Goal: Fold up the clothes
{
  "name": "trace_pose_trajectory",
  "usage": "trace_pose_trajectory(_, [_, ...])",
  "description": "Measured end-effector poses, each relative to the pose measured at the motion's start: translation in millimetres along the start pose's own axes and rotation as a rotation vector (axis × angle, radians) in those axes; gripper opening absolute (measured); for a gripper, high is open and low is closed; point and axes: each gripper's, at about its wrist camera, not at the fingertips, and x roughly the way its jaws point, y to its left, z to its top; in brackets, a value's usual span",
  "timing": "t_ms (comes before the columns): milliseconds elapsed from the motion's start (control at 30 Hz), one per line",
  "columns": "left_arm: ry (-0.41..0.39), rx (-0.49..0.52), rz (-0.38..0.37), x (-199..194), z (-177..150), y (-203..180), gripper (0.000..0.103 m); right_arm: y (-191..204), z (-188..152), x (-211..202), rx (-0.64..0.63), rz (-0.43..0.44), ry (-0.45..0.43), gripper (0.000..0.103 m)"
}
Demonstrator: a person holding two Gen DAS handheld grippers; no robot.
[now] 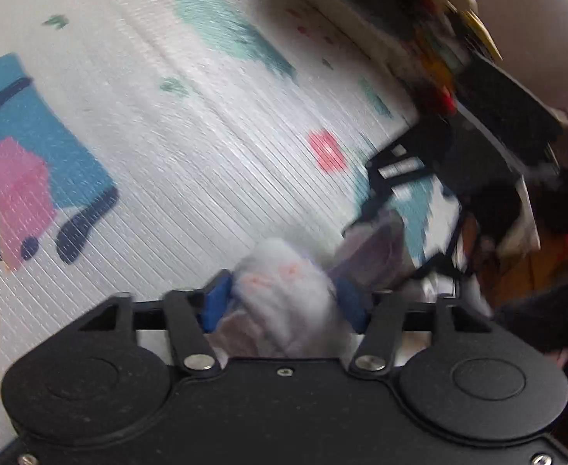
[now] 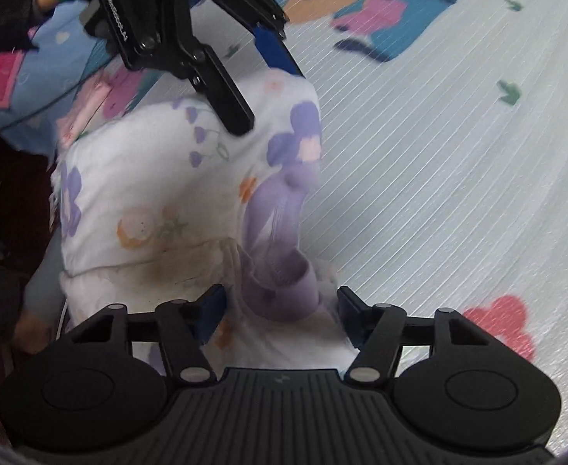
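I've got the white floral garment between my 2 grippers, lifted off the striped play mat so it hangs and I can line up a fold. My left gripper comes in from the far edge; in its own wrist view its blue pads sit against a wad of the cloth on both sides, so it looks clamped on the fabric, fingers only partly closed because of the bulk. My right gripper is at the near edge, fingers set fairly wide with cloth and the lilac cuff bunched between them; can't tell if it's really pinching, the blur hides contact. A pile of other patterned clothes sits behind at left, probably still to fold.
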Motion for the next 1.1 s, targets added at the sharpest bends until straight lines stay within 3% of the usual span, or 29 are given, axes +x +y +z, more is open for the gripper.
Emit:
trace_pose_trajectory(133, [-0.06, 0.081, 0.034, -21.6, -15.9, -18.5, 0.027, 13.1, -2.4, -14.8, -0.051, -0.026, -0.035, 0.041])
trace_pose_trajectory(267, [-0.133, 0.149, 0.144, -47.3, -19.1, -37.8, 0.02, 22.5, 1.2, -41.5, -0.087, -0.075, -0.1, 0.033])
trace_pose_trajectory(367, [-0.209, 0.197, 0.254, -72.8, -8.4, -50.0, 0.019, 30.3, 11.6, -67.0, -0.109, -0.165, -0.181, 0.03])
trace_pose_trajectory(467, [-0.31, 0.233, 0.383, -104.2, 9.6, -62.2, 0.019, 33.1, 32.9, -100.1, -0.131, -0.297, -0.265, 0.029])
trace_pose_trajectory(700, [-0.642, 0.395, 0.712, -193.6, 44.3, -122.9, 0.018, 67.7, 79.0, -217.8, -0.235, -0.758, -0.55, 0.025])
trace_pose_trajectory(767, [-0.681, 0.448, 0.773, -203.5, 40.8, -135.6, 0.018, 85.1, 84.7, -241.7, -0.283, -0.86, -0.607, 0.021])
trace_pose_trajectory(833, [-0.693, 0.481, 0.801, -206.4, 33.8, -143.1, 0.018, 98.5, 85.7, -252.8, -0.332, -0.907, -0.621, 0.021])
trace_pose_trajectory(900, [-0.642, 0.498, 0.812, -190.2, 20.4, -140.8, 0.017, 101.3, 80.6, -243.4, -0.36, -0.901, -0.582, 0.021])
trace_pose_trajectory(967, [-0.542, 0.519, 0.838, -160.2, 0.9, -133.1, 0.015, 95.4, 72.0, -217.2, -0.363, -0.849, -0.506, 0.021])
trace_pose_trajectory(1100, [-0.297, 0.529, 0.751, -81.5, -55.9, -116.2, 0.012, 76.7, 47.3, -146.7, -0.364, -0.713, -0.31, 0.021])
